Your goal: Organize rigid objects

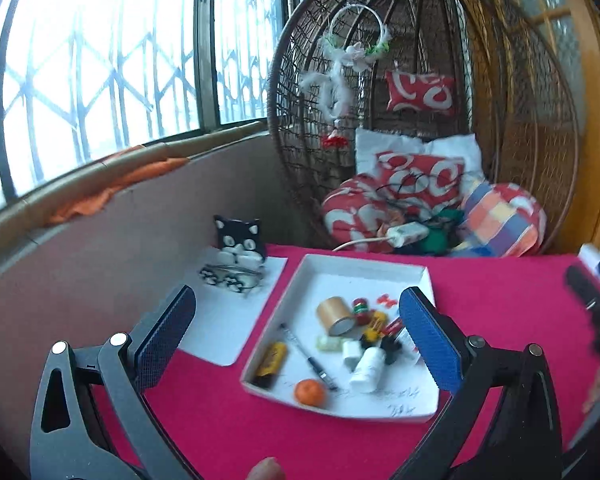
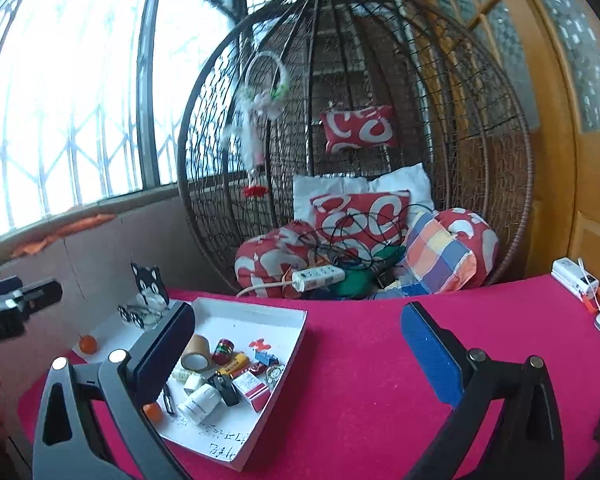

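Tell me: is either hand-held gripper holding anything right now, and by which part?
Nothing is held. The left hand-held gripper and the right hand-held gripper both stand wide open above the table, nothing between their pads; the objects all lie in the white tray.

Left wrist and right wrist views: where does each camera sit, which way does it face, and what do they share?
Left wrist: on the left gripper, above the red table, facing the white tray and wicker chair; open fingers and a fingertip show.
Right wrist: on the right gripper, further right, facing the chair; open fingers show, the left gripper at the left edge.
Shared: tray, tape roll, cat holder, chair.
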